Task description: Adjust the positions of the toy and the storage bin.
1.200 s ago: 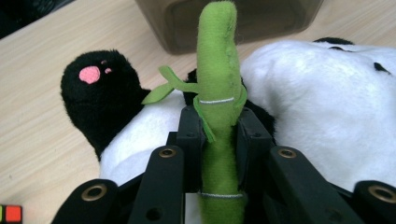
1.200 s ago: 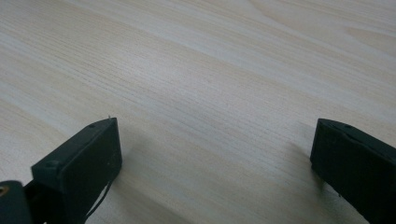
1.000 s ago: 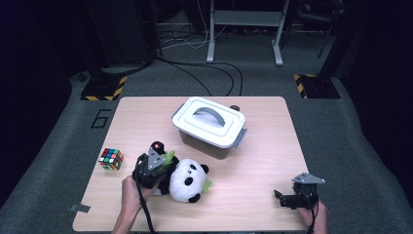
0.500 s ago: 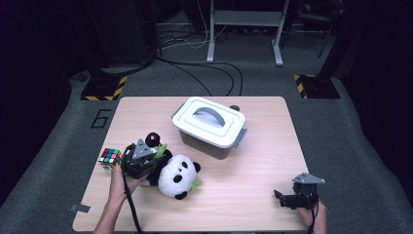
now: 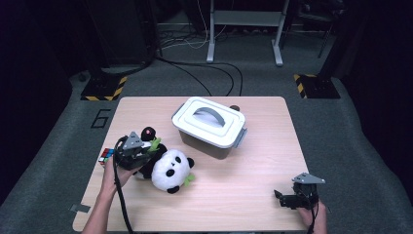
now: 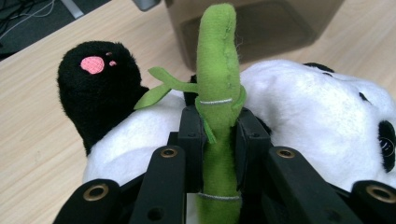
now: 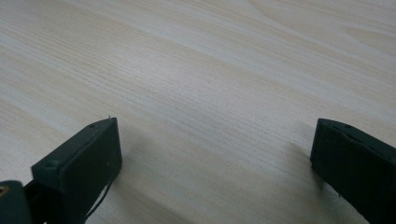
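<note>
Right gripper (image 5: 284,197) sits at the near right edge of the table (image 5: 253,195), jaws spread wide over bare wood, same spot as 1 second back. Left gripper (image 5: 146,155) is clamped on the green bamboo stalk (image 6: 215,93) of the panda toy (image 5: 168,169), and it has dragged the panda leftward, away from the lidded box (image 5: 209,126), closer to the puzzle cube (image 5: 105,156) at the left edge.

Fluffy plush panda (image 5: 170,169) with felt-like green stalk (image 6: 215,93), matt pale wood table (image 5: 253,161), smooth plastic box (image 5: 209,127)
</note>
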Tool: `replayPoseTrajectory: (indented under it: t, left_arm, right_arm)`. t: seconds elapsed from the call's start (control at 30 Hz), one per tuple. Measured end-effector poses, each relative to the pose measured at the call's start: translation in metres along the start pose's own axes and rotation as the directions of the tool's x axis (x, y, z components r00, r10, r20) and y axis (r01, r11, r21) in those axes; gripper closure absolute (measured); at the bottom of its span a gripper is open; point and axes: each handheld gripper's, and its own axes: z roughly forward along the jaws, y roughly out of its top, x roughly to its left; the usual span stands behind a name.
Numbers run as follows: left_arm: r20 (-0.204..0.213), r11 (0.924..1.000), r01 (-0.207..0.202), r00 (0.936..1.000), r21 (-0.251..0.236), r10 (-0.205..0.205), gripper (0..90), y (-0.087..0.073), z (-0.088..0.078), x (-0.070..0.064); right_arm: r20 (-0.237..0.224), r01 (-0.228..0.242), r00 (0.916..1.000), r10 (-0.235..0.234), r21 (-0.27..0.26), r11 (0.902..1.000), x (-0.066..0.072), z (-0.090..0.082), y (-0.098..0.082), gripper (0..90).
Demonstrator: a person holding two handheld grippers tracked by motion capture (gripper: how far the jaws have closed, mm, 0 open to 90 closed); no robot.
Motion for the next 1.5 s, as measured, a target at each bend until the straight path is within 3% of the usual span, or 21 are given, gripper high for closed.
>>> replayPoseTrajectory:
  t: [0.13,0.2,0.33,0.4,0.5,0.63,0.77,0.87,1.0,1.2,1.5]
  left_arm:
    - [0.012,0.9996,0.023,0.9997,0.018,-0.023,73.3,-0.002,0.010,0.009]
    - [0.029,0.9981,0.061,0.9977,-0.001,-0.061,71.0,-0.005,0.012,0.011]
    - [0.023,0.9955,0.095,0.9953,-0.003,-0.094,58.6,-0.007,0.012,0.007]
    - [-0.022,0.9926,0.122,0.9923,-0.001,-0.122,47.2,-0.006,0.012,0.001]
    - [-0.064,0.9844,0.174,0.9824,-0.023,-0.176,41.7,-0.007,0.011,-0.006]
    - [-0.128,0.9807,0.194,0.9723,-0.023,-0.196,43.3,-0.009,0.013,-0.013]
    - [-0.178,0.9789,0.203,0.9626,-0.021,-0.204,54.7,-0.011,0.013,-0.020]
    - [-0.185,0.9801,0.196,0.9626,-0.032,-0.198,66.8,-0.012,0.013,-0.018]
    - [-0.147,0.9831,0.177,0.9722,-0.046,-0.182,74.8,-0.014,0.011,-0.013]
    - [-0.102,0.9845,0.168,0.9798,-0.052,-0.172,76.6,-0.016,0.007,-0.005]
    - [-0.078,0.9942,0.104,0.9914,-0.028,-0.106,77.0,-0.011,0.004,0.003]
  right_arm:
    - [0.001,-0.001,1.0000,0.001,0.000,1.0000,0.000,0.000,0.000,1.2]
    - [0.001,-0.001,1.0000,0.001,0.000,1.0000,0.000,0.000,0.000,1.2]
    - [0.001,-0.001,1.0000,0.001,0.000,1.0000,0.000,0.000,0.000,1.2]
    - [0.001,-0.001,1.0000,0.001,0.000,1.0000,0.000,0.000,0.000,1.2]
    - [0.001,0.000,1.0000,0.000,0.000,1.0000,0.000,0.000,0.000,1.2]
    - [0.001,-0.001,1.0000,0.001,0.000,1.0000,0.000,0.000,0.000,1.2]
    - [0.001,0.000,1.0000,0.000,0.000,1.0000,0.000,0.000,0.000,1.2]
    - [0.001,-0.001,1.0000,0.001,0.000,1.0000,0.000,0.000,0.000,1.2]
    - [0.001,-0.001,1.0000,0.001,0.000,1.0000,0.000,0.000,0.000,1.2]
    - [0.001,-0.001,1.0000,0.001,0.000,1.0000,0.000,0.000,0.000,1.2]
    - [0.002,-0.001,1.0000,0.001,0.000,1.0000,0.000,0.000,0.000,1.2]
